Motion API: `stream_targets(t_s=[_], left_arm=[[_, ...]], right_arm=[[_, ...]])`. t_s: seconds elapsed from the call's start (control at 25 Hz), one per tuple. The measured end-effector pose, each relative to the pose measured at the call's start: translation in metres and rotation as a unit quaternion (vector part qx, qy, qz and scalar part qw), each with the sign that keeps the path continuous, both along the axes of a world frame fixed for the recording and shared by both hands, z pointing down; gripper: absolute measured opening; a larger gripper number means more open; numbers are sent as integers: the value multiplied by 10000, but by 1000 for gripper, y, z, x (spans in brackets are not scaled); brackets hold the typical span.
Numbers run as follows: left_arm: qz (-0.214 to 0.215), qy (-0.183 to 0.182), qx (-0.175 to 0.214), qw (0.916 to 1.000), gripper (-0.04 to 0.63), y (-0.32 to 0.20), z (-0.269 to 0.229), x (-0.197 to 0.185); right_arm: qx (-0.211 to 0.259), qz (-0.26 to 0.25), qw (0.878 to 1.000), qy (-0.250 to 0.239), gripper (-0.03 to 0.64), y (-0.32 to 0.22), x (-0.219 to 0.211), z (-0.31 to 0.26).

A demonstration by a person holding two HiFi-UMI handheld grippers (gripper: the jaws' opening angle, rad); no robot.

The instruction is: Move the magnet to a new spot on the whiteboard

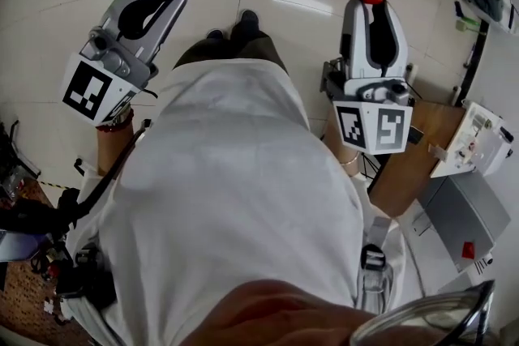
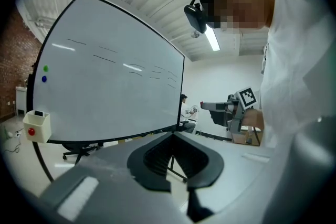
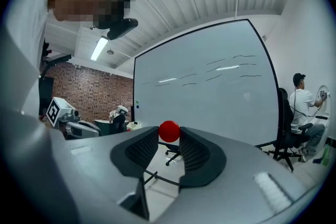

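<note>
As right gripper [image 3: 169, 135] pinches magnet [image 3: 169, 130], whiteboard [image 3: 210, 97] behind

Grippers: 2, left gripper [image 2: 172, 135] and right gripper [image 3: 169, 136]. Whiteboard [image 2: 115, 86]: 1. Magnets: 3, red magnet [image 3: 169, 131], green magnet [image 2: 45, 67], blue magnet [image 2: 44, 79].

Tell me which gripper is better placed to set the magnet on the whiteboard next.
Right. The right gripper holds the red magnet between its jaws and faces the whiteboard. The left gripper is empty, its jaws together.
</note>
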State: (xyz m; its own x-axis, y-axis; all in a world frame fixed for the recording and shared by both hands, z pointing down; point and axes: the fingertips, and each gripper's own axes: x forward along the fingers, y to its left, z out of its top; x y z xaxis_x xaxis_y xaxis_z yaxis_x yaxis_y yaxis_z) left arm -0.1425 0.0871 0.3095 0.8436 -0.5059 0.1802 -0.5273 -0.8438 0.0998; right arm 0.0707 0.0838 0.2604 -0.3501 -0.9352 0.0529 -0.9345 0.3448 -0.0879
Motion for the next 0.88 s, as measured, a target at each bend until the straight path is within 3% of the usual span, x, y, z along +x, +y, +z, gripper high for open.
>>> stream_targets(t_s=[0.28,0.64,0.88], left_arm=[[354,300,40,9989,0,24,-5,-10],[908,486,27,9947,0,50,-5,-4],[802,456,-30,9957,0,13,10,17]], right_arm=[[758,242,9967,138,126,45,-19,-42],[797,683,9944,136,126,88,-26,-47],[753,614,9952,113,126,43,2,-32]])
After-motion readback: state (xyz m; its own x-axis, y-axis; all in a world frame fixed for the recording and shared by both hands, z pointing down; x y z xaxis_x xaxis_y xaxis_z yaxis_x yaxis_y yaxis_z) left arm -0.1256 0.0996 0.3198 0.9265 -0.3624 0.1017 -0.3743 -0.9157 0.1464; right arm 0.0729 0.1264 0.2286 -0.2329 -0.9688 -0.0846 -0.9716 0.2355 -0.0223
